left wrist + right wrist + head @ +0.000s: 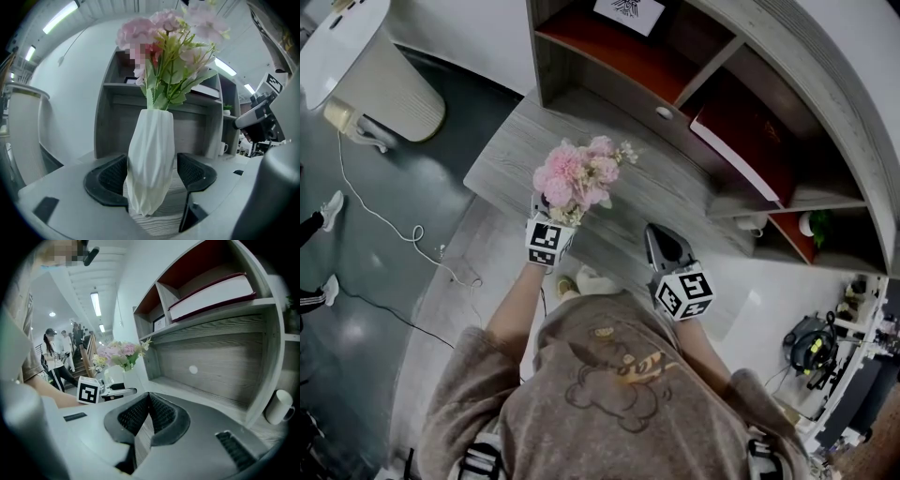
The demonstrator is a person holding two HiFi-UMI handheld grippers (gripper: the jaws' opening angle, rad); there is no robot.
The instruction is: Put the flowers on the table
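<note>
A bunch of pink flowers (577, 178) with green stems (173, 56) stands in a white twisted vase (152, 159). My left gripper (152, 171) is shut on the vase's lower body, a black jaw pressed to each side. The vase's foot is just over the grey wooden desk (675, 202) near its front left part; I cannot tell whether it touches. In the head view the flowers hide the vase above my left gripper (546, 211). My right gripper (658, 232) hovers shut and empty over the desk's front edge, to the right of the flowers (119, 352); its jaws (149, 401) meet.
A grey shelf unit (609, 56) rises along the back of the desk, with a dark red book (741, 141) lying on it and a white mug (280, 406) at the right end. A white round bin (384, 84) and a cable (394, 225) are on the floor to the left. People stand far off (54, 357).
</note>
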